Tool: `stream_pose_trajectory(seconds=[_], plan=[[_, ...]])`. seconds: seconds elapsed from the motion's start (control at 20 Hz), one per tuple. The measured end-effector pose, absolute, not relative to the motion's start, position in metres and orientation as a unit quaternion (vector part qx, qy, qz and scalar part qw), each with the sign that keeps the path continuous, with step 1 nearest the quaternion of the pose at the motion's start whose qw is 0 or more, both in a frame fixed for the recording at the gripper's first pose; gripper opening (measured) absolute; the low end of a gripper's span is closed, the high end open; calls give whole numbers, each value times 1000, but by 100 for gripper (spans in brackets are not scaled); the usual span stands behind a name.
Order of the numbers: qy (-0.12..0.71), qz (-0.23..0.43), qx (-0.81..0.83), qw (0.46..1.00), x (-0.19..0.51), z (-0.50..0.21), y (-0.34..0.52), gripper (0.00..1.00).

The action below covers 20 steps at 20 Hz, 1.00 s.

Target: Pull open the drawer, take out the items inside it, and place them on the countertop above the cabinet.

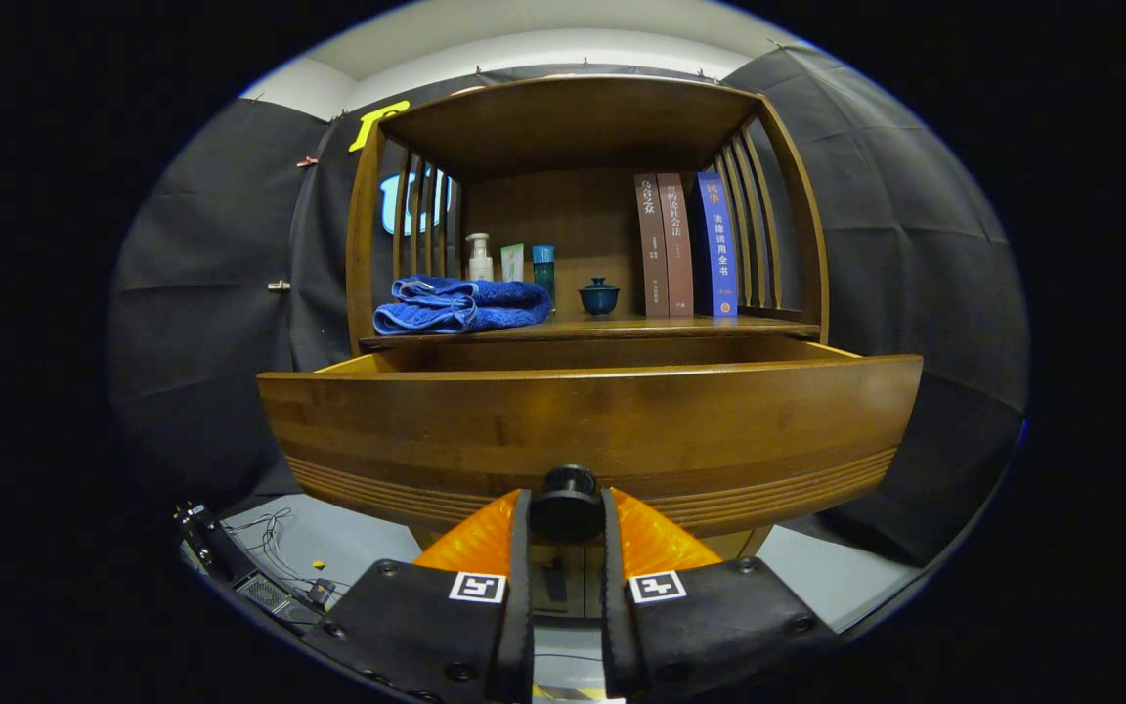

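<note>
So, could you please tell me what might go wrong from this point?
The gripper is shut on the small round drawer knob; an off-axis pull could let the jaws slip off it. The drawer already stands well out of the cabinet, so pulling further might drag it off its runners. Its inside is hidden behind the front panel, so reaching in would be blind.

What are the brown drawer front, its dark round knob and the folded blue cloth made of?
Brown drawer front: likely varnished wood, with grain and sheen. Dark round knob, clamped between the gripper fingers: matte, metal or plastic, unclear. Folded blue cloth: terry-like fabric with a fuzzy nap.
</note>
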<state>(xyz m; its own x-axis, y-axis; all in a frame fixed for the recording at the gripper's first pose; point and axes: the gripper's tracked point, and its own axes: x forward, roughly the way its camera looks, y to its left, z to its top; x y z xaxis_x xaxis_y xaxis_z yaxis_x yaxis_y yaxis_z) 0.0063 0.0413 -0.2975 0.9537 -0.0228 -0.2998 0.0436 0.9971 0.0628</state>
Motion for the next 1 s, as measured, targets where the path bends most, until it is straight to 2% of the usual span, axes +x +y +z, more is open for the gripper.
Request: stream_pose_trajectory(seconds=[0.65,0.75,0.95,1.0], plan=[[159,-15,32,987,3,-301,43,33],[164,-15,28,986,-5,-304,41,47],[196,-2,24,980,-25,-297,32,99],[197,1,27,980,-27,-289,28,98]])
